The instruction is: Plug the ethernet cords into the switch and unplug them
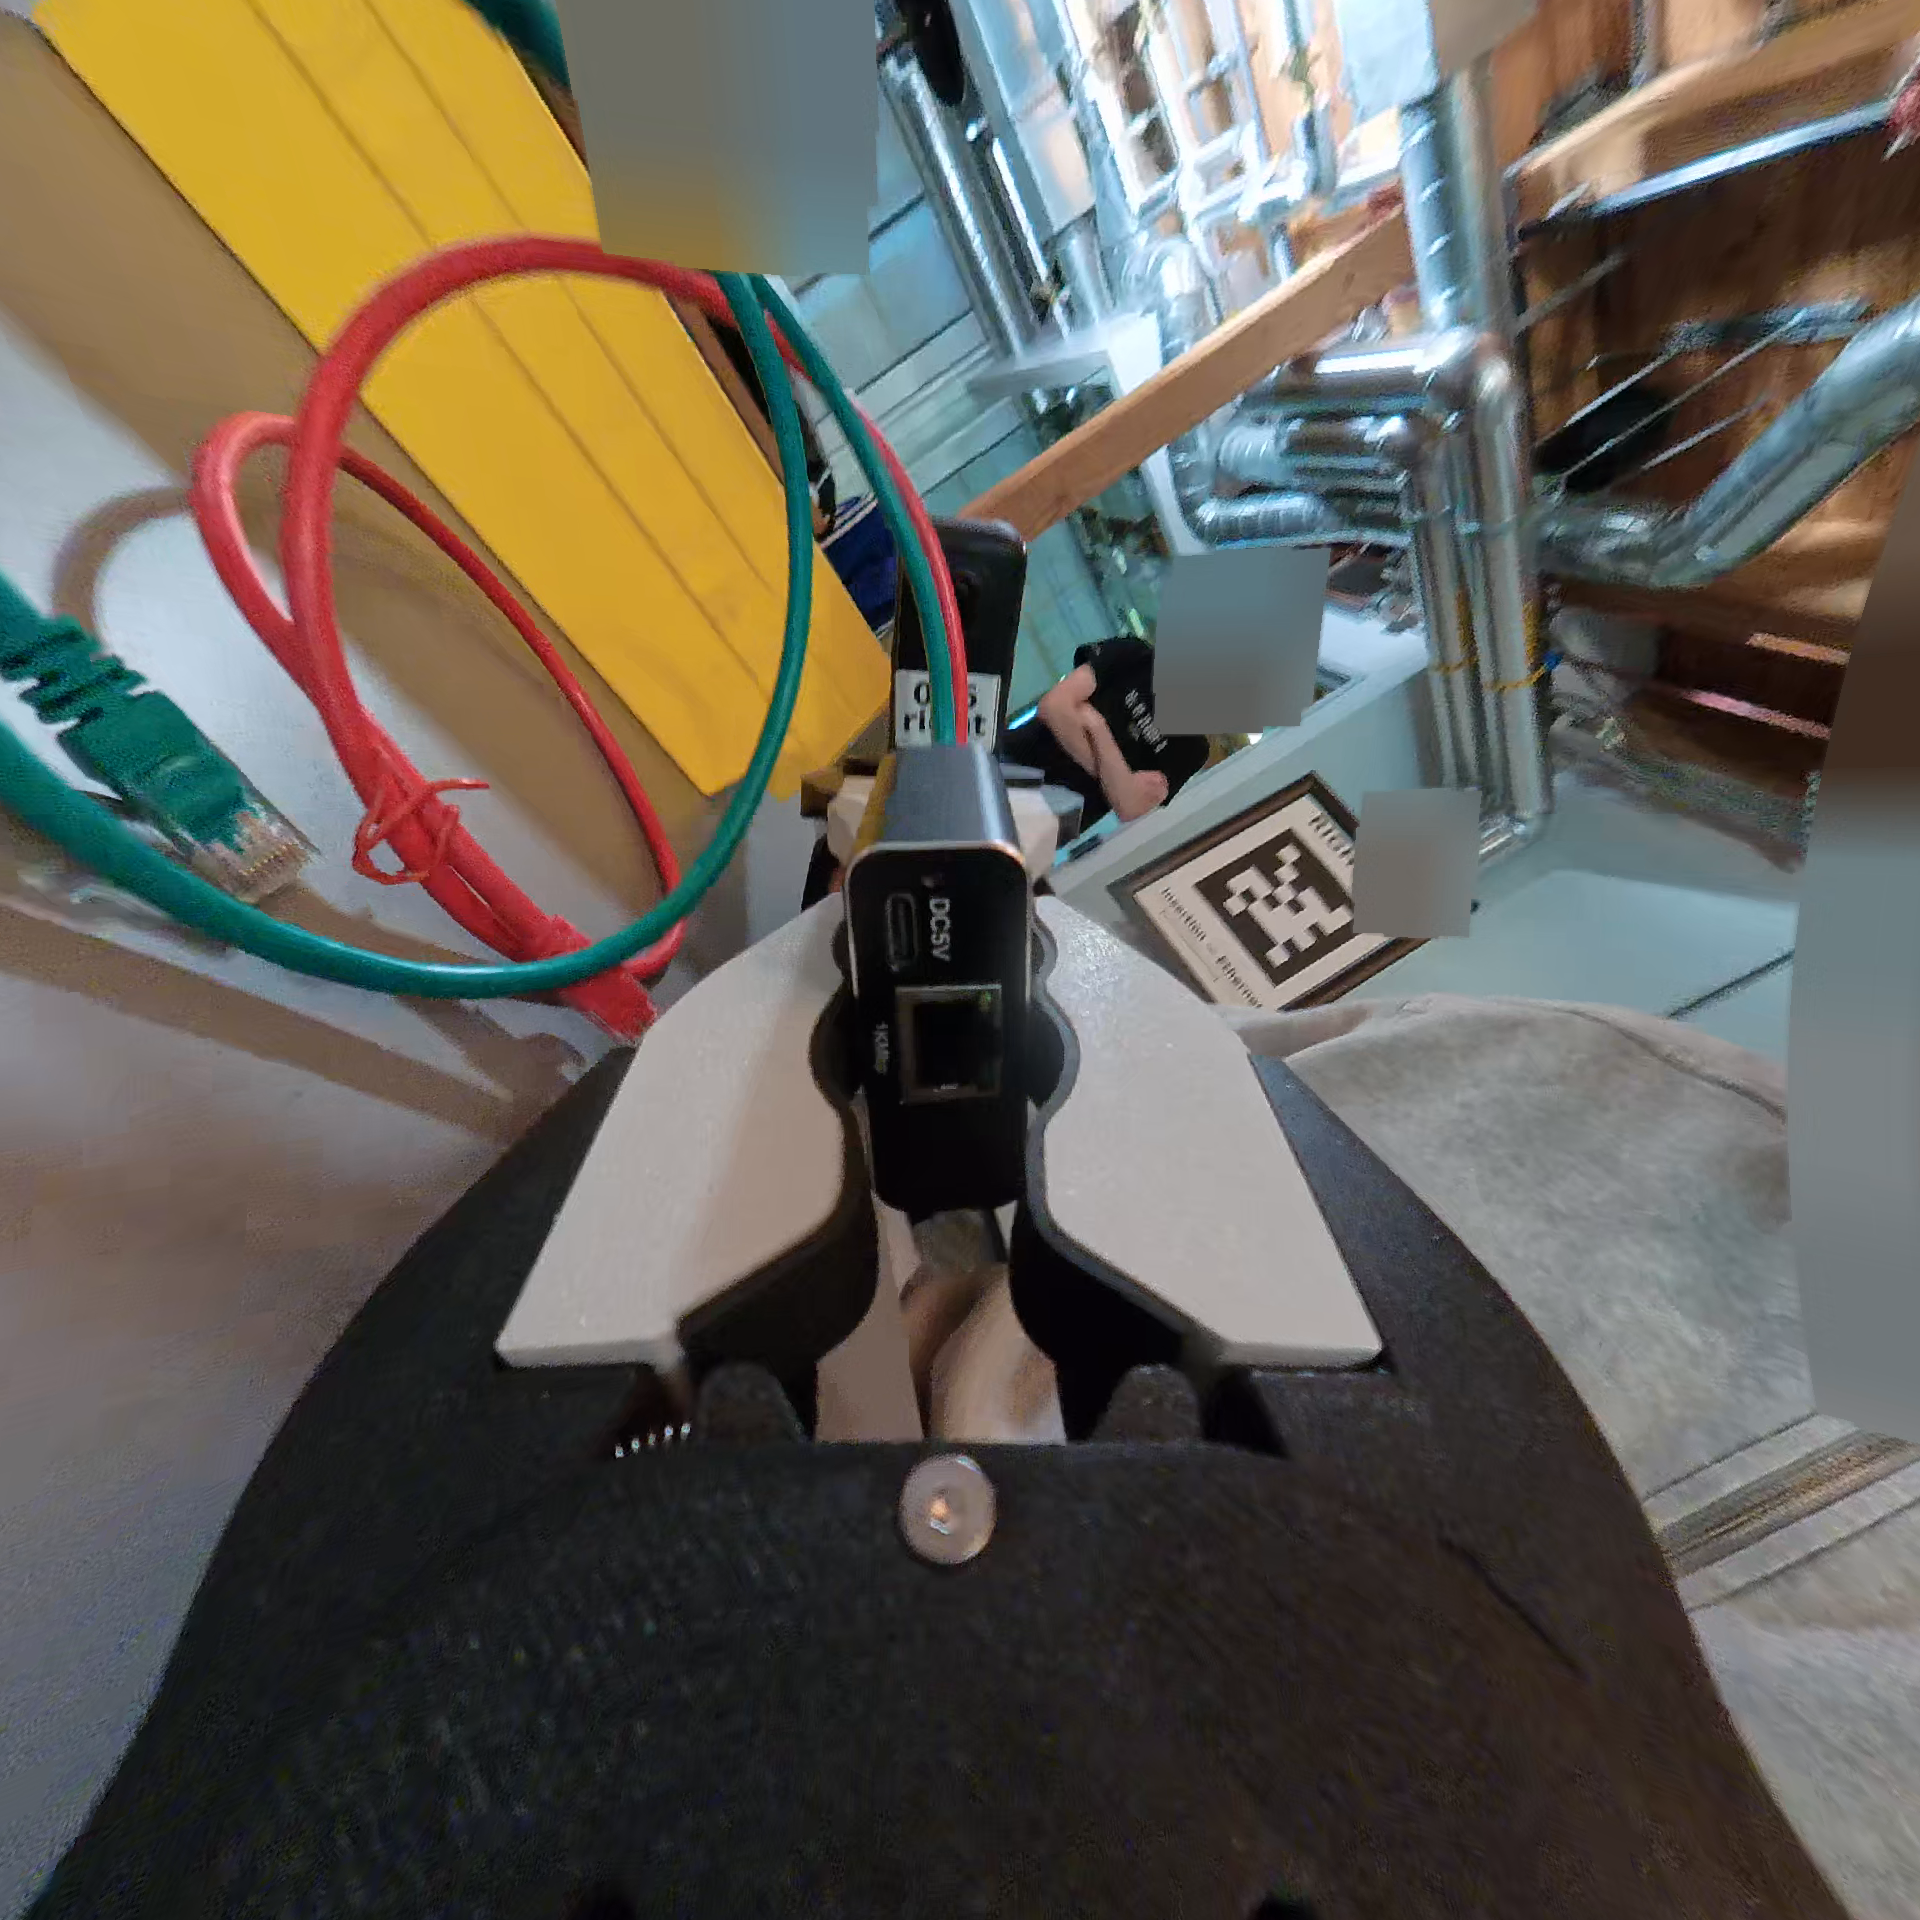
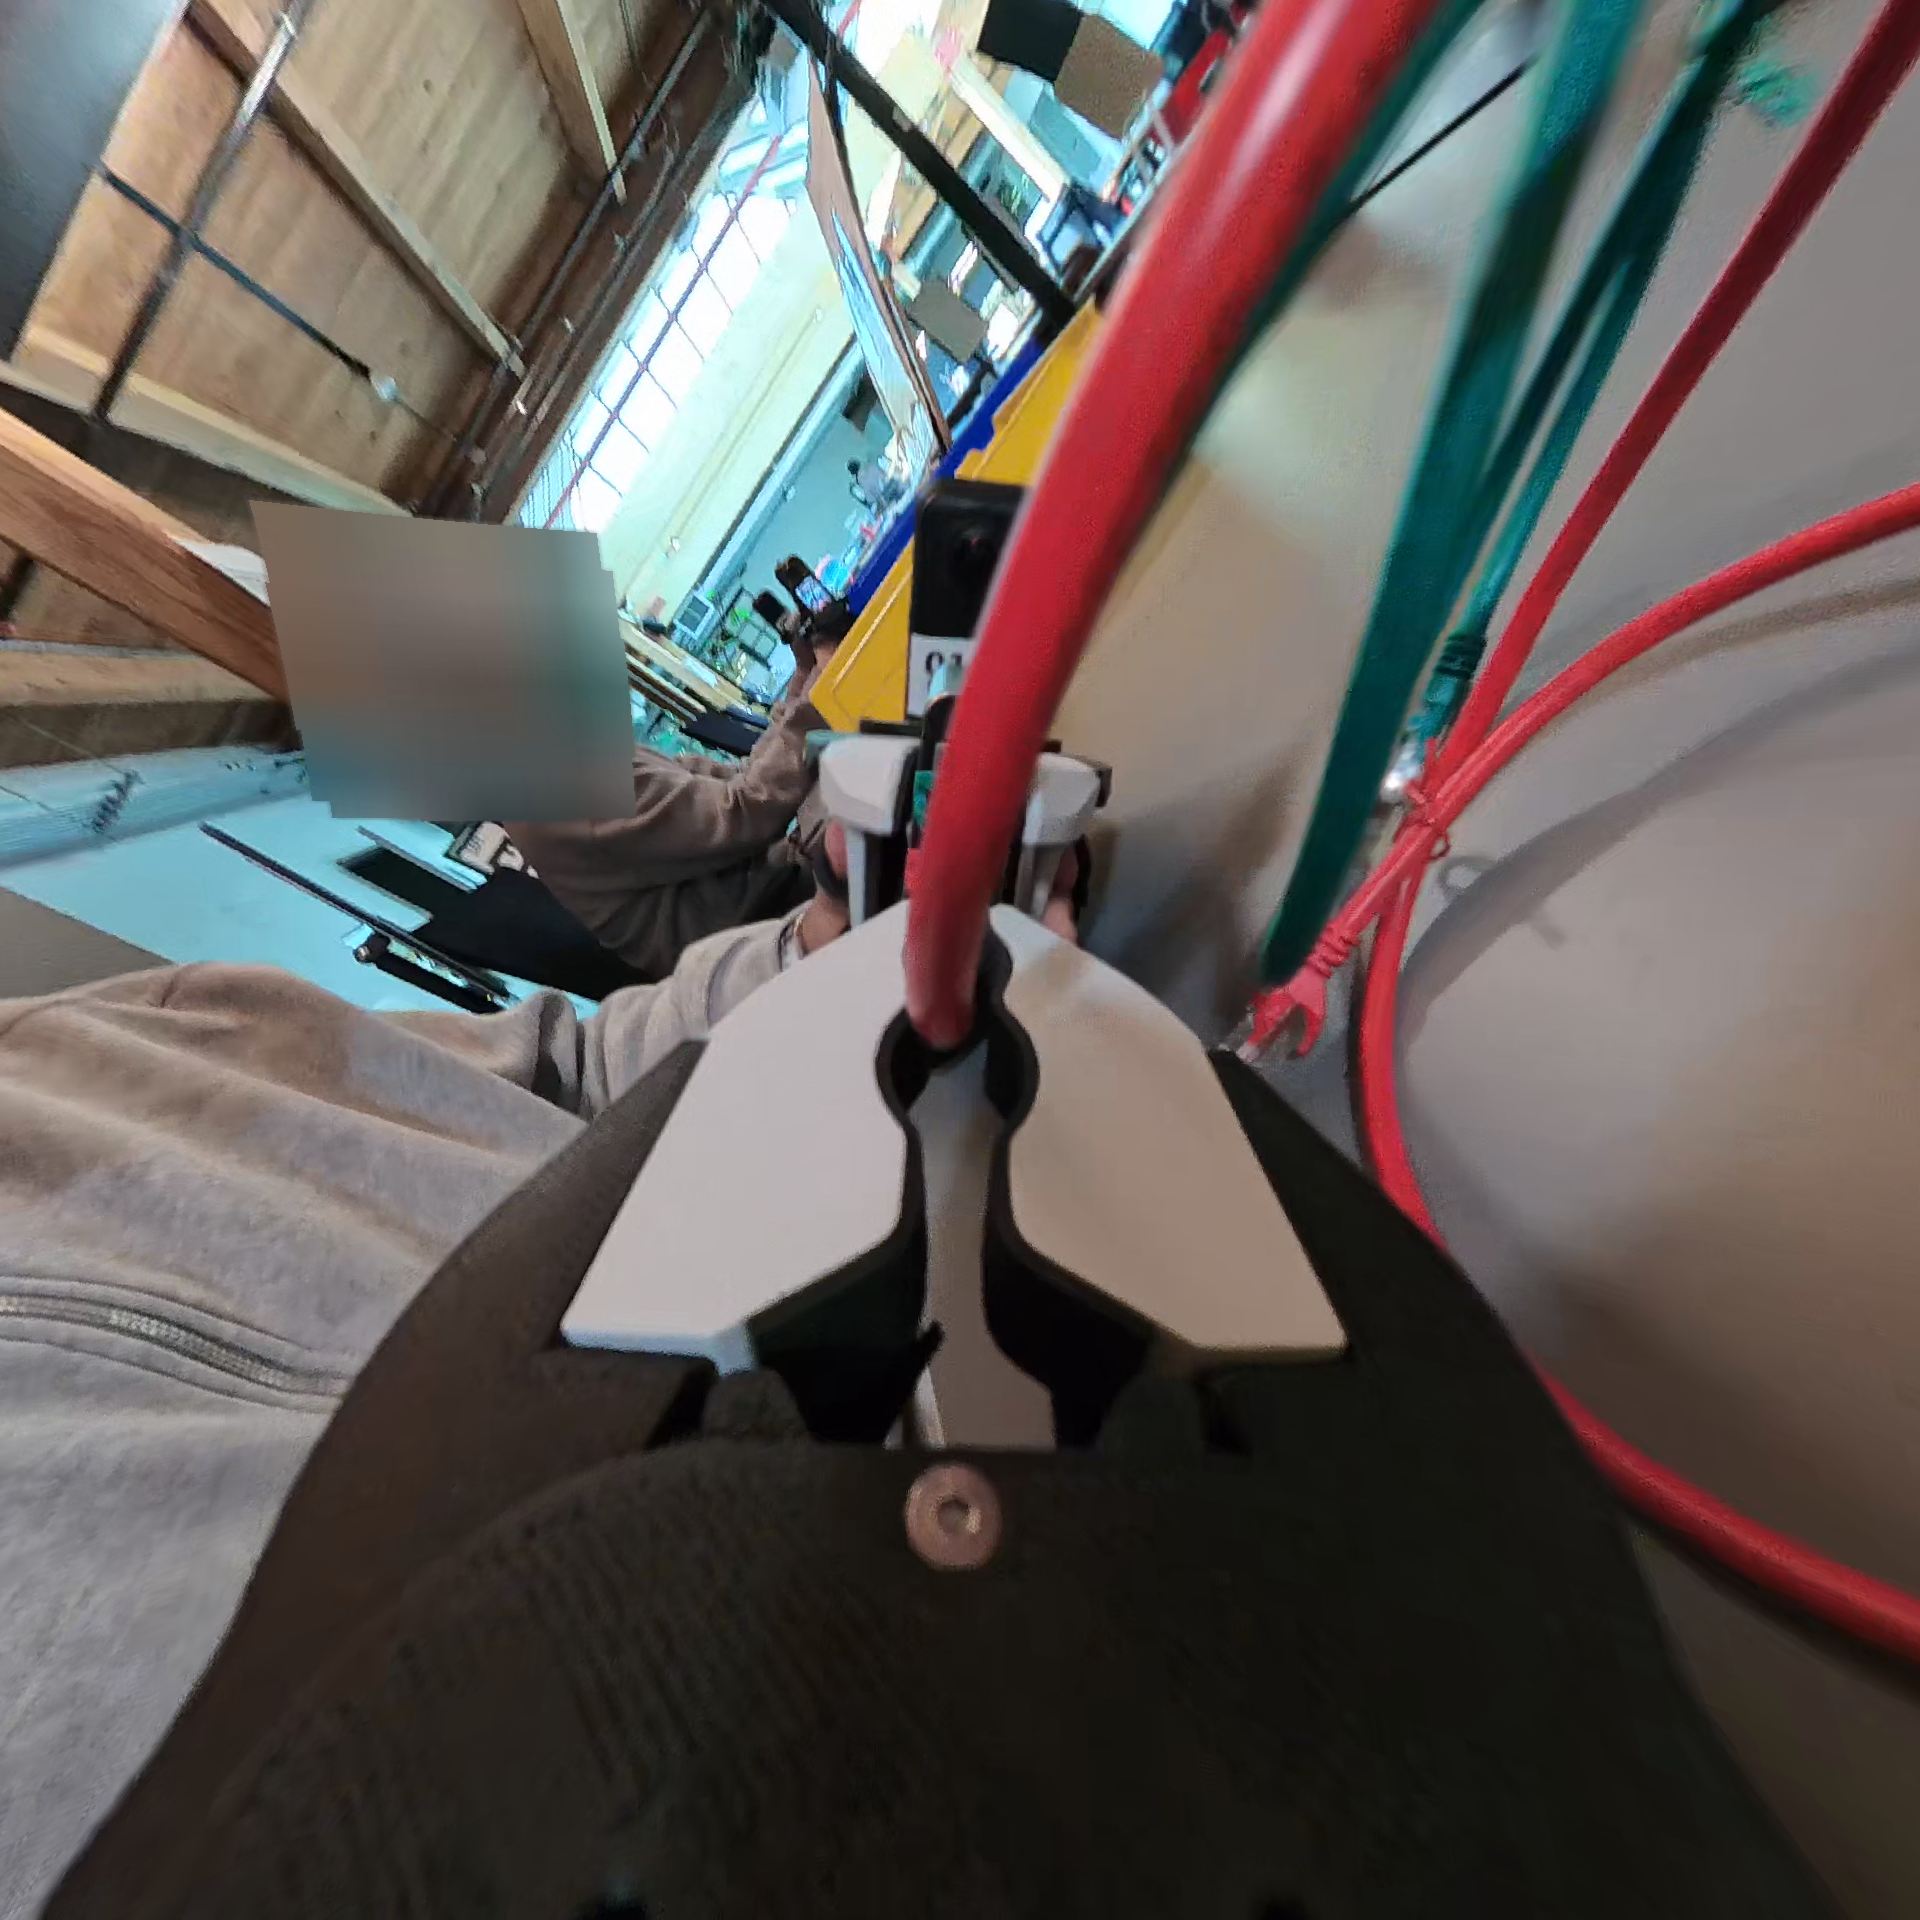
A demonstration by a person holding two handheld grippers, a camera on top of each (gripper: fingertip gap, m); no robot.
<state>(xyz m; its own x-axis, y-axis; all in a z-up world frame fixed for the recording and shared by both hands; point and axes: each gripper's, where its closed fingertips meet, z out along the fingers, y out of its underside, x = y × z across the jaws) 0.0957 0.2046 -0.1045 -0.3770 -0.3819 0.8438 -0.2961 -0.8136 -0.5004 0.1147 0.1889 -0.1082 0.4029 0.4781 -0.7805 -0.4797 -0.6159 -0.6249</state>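
1. The left gripper point(image 1: 940, 1049), with 2 white fingers on a black body, is closed on a small dark grey metal ethernet switch point(image 1: 940, 997), which stands upright between the fingers and is lifted off the pale surface point(image 1: 135, 1091).
2. The near face of the switch shows an empty square network port and a small slot port above it.
3. At the far end of the switch, a red ethernet cord point(image 1: 312, 582) and a green ethernet cord point(image 1: 774, 665) run into it side by side; the sockets themselves are hidden behind the body.
4. Both cords arc up and round to the left in wide loops. The red cord is bunched with a red twist tie point(image 1: 410, 821) low in its loop, and its free plug lies near the left finger.
5. A loose green plug point(image 1: 187, 790) with a clear tip lies on the surface at the far left.
6. The right gripper point(image 2: 956, 1039) is closed to a narrow gap, pinching the thick red ethernet cord point(image 2: 997, 623) in the round notch near its fingertips.
7. In the right wrist view the red cord rises from the notch, passing in front of the other gripper point(image 2: 961, 800).
8. A yellow bin point(image 1: 540, 416) stands behind the loops, and a framed black-and-white marker card point(image 1: 1262, 904) lies on the surface to the right.
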